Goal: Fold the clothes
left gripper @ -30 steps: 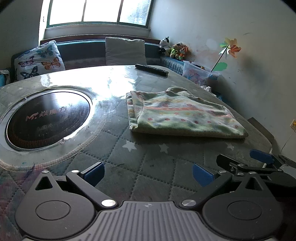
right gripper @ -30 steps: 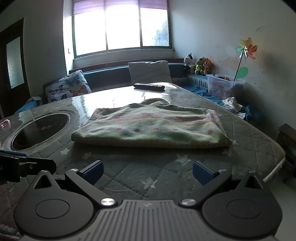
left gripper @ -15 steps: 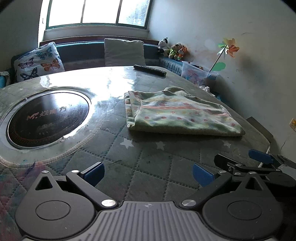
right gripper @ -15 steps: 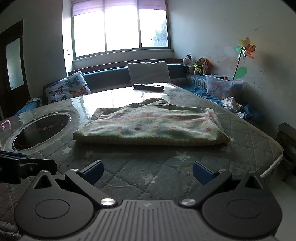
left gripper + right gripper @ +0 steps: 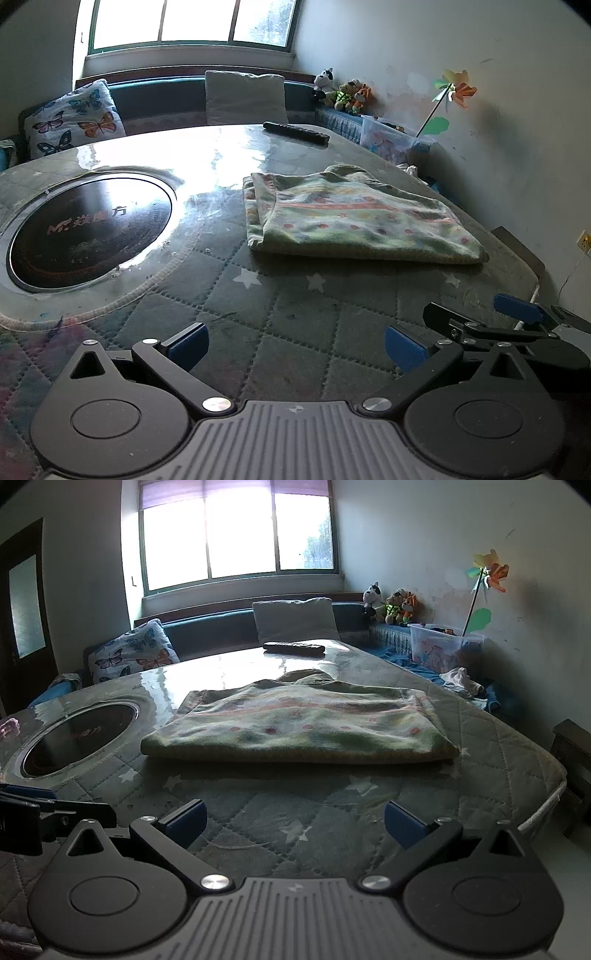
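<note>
Folded garment, green with pink and orange dotted bands, lying flat on the quilted star-print table toward its right half; seen in the right wrist view as a thick rectangular bundle with its folded edge facing the camera. Left tongs: blue-padded fingers spread wide apart, holding nothing, low over the near table edge, well short of the garment. Right tongs: likewise spread apart and empty, near the table edge in front of the garment; they also show at the lower right of the left wrist view. Round dark glass inset with printed lettering, set in the table left of the garment, apart from it. Black remote control at the far table edge. Butterfly-print cushion and plain pale cushion on the bench beneath the window. Plush toys, clear storage box and paper pinwheel along the right wall.
</note>
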The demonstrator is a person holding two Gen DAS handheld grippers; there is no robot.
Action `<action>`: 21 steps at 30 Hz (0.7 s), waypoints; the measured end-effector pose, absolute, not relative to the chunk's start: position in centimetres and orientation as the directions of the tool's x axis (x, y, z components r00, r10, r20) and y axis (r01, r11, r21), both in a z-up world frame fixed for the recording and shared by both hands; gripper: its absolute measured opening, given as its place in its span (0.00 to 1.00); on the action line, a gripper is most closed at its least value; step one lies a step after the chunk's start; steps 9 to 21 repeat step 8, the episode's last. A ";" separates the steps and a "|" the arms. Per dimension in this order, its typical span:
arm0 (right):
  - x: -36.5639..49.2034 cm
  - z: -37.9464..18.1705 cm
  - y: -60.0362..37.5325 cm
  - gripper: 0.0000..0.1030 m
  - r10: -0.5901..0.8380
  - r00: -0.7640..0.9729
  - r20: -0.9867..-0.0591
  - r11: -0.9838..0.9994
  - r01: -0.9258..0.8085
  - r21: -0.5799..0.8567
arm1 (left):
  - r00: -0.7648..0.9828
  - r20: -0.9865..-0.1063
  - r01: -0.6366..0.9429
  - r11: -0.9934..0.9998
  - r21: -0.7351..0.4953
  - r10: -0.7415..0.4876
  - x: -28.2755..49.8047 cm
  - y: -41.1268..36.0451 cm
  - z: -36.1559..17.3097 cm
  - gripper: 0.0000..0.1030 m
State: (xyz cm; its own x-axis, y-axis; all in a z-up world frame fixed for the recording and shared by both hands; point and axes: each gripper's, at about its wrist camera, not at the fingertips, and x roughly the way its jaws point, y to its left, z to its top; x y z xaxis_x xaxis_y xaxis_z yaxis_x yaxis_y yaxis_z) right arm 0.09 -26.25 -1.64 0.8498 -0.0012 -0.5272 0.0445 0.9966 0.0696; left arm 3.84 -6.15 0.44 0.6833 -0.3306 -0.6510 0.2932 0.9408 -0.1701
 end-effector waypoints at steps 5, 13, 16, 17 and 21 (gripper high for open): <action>0.2 -1.7 -26.2 1.00 0.001 0.848 -0.530 0.996 0.044 0.071 | 0.679 -0.655 0.297 0.940 -0.168 -0.332 4.0 -6.3 0.3 1.00; 0.3 -1.8 -26.2 1.00 0.001 0.846 -0.533 0.997 0.044 0.071 | 0.678 -0.655 0.304 0.938 -0.166 -0.335 4.0 -6.4 0.3 1.00; 0.3 -1.8 -26.2 1.00 0.001 0.846 -0.533 0.997 0.044 0.071 | 0.678 -0.655 0.304 0.938 -0.166 -0.335 4.0 -6.4 0.3 1.00; 0.3 -1.8 -26.2 1.00 0.001 0.846 -0.533 0.997 0.044 0.071 | 0.678 -0.655 0.304 0.938 -0.166 -0.335 4.0 -6.4 0.3 1.00; 0.3 -1.8 -26.2 1.00 0.001 0.846 -0.533 0.997 0.044 0.071 | 0.678 -0.655 0.304 0.938 -0.166 -0.335 4.0 -6.4 0.3 1.00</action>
